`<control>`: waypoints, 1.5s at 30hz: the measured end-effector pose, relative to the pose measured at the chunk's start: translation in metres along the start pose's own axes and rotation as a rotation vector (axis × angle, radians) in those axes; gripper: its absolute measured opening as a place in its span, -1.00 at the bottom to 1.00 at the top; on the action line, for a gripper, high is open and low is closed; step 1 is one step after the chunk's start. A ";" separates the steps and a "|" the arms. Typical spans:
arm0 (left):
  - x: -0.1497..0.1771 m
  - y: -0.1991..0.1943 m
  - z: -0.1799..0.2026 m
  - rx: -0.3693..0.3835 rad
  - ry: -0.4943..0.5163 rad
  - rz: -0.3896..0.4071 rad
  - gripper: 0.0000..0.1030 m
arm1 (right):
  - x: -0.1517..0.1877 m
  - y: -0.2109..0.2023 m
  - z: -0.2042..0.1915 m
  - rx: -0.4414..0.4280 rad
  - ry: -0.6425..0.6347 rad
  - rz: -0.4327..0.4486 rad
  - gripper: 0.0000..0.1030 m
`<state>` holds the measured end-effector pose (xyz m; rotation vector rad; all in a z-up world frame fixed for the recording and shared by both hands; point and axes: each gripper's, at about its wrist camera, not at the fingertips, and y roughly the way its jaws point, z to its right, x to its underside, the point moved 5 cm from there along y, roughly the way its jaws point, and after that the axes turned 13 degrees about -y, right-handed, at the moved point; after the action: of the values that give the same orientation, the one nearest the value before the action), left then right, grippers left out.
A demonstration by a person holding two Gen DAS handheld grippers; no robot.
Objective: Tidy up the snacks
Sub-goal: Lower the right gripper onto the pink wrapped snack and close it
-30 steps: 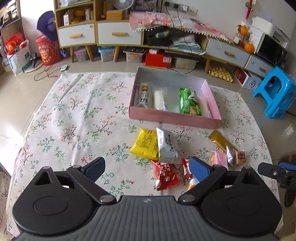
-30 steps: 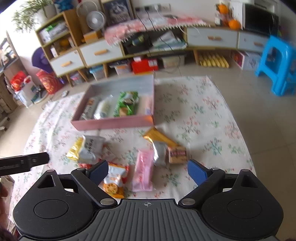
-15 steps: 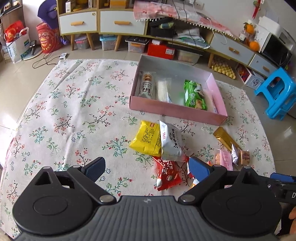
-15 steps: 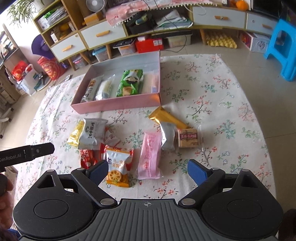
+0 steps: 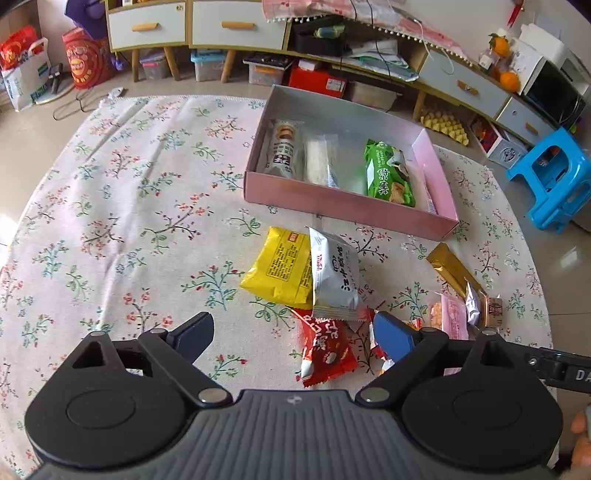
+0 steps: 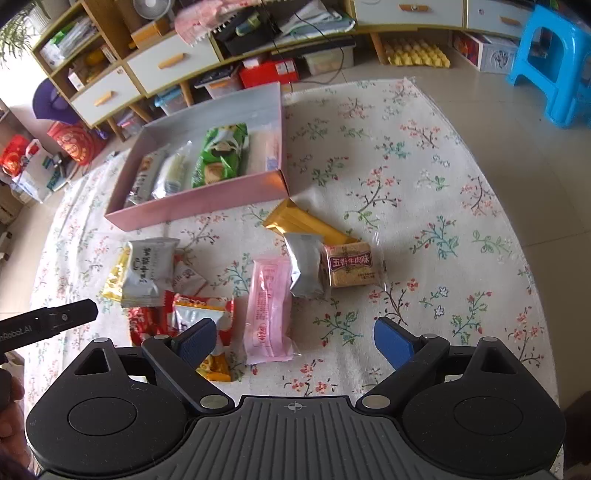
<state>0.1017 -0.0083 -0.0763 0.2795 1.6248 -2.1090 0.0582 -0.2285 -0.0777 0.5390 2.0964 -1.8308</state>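
Observation:
A pink box (image 5: 347, 212) (image 6: 192, 206) on the floral cloth holds a brown-and-white pack, a white pack, a green pack (image 5: 388, 173) (image 6: 219, 155) and a pale pack by its right wall. Loose snacks lie in front of it: a yellow pack (image 5: 282, 269), a grey pack (image 5: 334, 275) (image 6: 149, 271), a red pack (image 5: 325, 350), a pink pack (image 6: 267, 308), a silver pack (image 6: 304, 269), a gold pack (image 6: 306, 225), a brown cake (image 6: 349, 266). My left gripper (image 5: 291, 334) is open above the red pack. My right gripper (image 6: 293, 339) is open above the pink pack.
Low cabinets with drawers (image 5: 236, 24) and storage bins stand behind the cloth. A blue plastic stool (image 5: 554, 177) (image 6: 554, 62) stands at the right. Red bags (image 5: 86, 59) sit at the far left. The left half of the cloth (image 5: 122, 206) holds no snacks.
Both grippers have moved forward and lower toward the loose snacks, which now look larger. Both stay open and empty. No snack has moved.

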 end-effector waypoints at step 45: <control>-0.024 0.025 -0.009 0.028 -0.063 -0.025 0.57 | -0.017 0.040 -0.040 -0.088 -0.070 -0.033 -0.39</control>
<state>0.1332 0.0006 -0.0905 0.2013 1.5718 -2.1388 0.0925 -0.1860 -0.0999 0.4154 2.1389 -1.7394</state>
